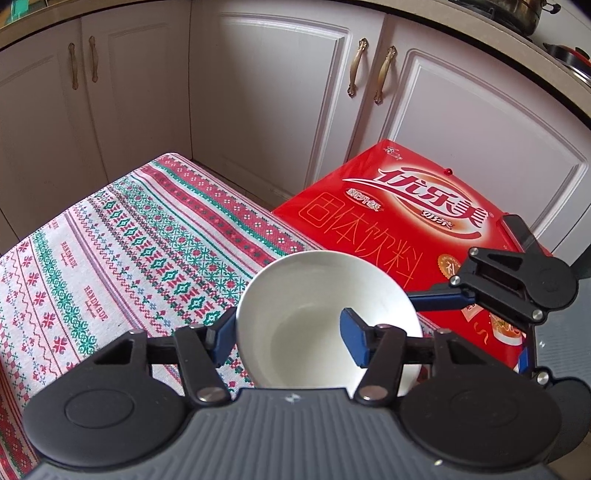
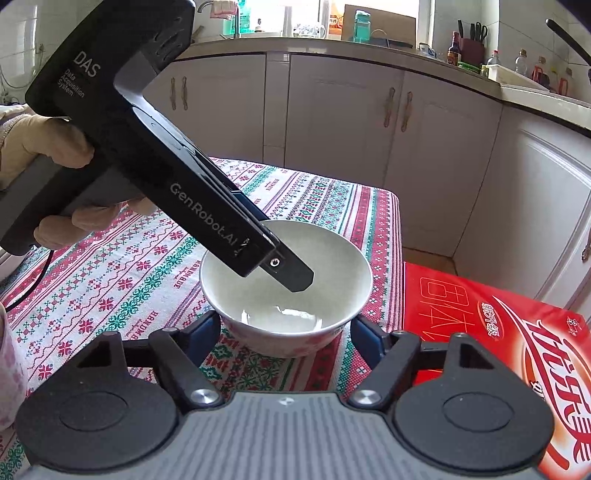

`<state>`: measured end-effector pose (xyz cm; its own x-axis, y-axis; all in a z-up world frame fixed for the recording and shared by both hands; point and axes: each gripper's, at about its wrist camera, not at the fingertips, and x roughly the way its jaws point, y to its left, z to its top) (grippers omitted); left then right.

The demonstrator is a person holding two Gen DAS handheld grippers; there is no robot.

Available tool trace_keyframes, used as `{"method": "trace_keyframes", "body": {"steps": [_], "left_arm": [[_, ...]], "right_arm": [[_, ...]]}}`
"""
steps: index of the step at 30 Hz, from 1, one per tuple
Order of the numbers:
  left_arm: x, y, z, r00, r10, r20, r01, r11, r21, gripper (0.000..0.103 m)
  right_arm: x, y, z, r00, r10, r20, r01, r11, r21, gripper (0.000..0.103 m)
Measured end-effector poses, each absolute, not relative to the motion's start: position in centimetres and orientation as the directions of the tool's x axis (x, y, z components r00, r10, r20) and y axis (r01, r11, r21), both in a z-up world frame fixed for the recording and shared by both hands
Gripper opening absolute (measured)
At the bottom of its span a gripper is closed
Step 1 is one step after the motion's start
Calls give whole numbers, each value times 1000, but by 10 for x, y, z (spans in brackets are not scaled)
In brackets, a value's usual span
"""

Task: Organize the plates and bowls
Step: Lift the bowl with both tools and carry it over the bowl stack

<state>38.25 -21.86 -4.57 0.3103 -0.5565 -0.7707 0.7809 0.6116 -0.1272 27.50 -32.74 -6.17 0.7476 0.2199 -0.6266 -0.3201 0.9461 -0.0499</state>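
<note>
A white bowl [image 1: 325,321] with a faint pink pattern outside stands upright on the patterned tablecloth [image 1: 122,240], near the cloth's right edge. My left gripper [image 1: 288,332] straddles the bowl's left wall, one blue finger outside the rim and one inside; the jaws look wider than the wall, not clamped. In the right wrist view the same bowl [image 2: 288,299] sits between the open fingers of my right gripper [image 2: 288,332], whose blue pads flank its base without a clear touch. The left gripper's body [image 2: 166,166] reaches down into the bowl from the upper left.
A red drink carton [image 1: 413,221] lies right of the table, also seen in the right wrist view [image 2: 498,332]. White cabinet doors [image 1: 258,92] stand behind. The right gripper [image 1: 517,284] shows over the carton. A worktop with bottles [image 2: 369,26] runs along the back.
</note>
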Motion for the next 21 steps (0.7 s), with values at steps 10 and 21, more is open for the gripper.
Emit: {"method": "trace_keyframes", "body": {"steps": [10,21], "left_arm": [[384,-219,-47,304,-556,-774,784,608,-129,58],[384,-219,-48,288,-558,-778,788,599,-138,58]], "right_arm": [[277,-329,-62,745,226,-627,-321,946,-41,82],[277,-326,-63,746,216,-630,-324,944,-59,82]]}}
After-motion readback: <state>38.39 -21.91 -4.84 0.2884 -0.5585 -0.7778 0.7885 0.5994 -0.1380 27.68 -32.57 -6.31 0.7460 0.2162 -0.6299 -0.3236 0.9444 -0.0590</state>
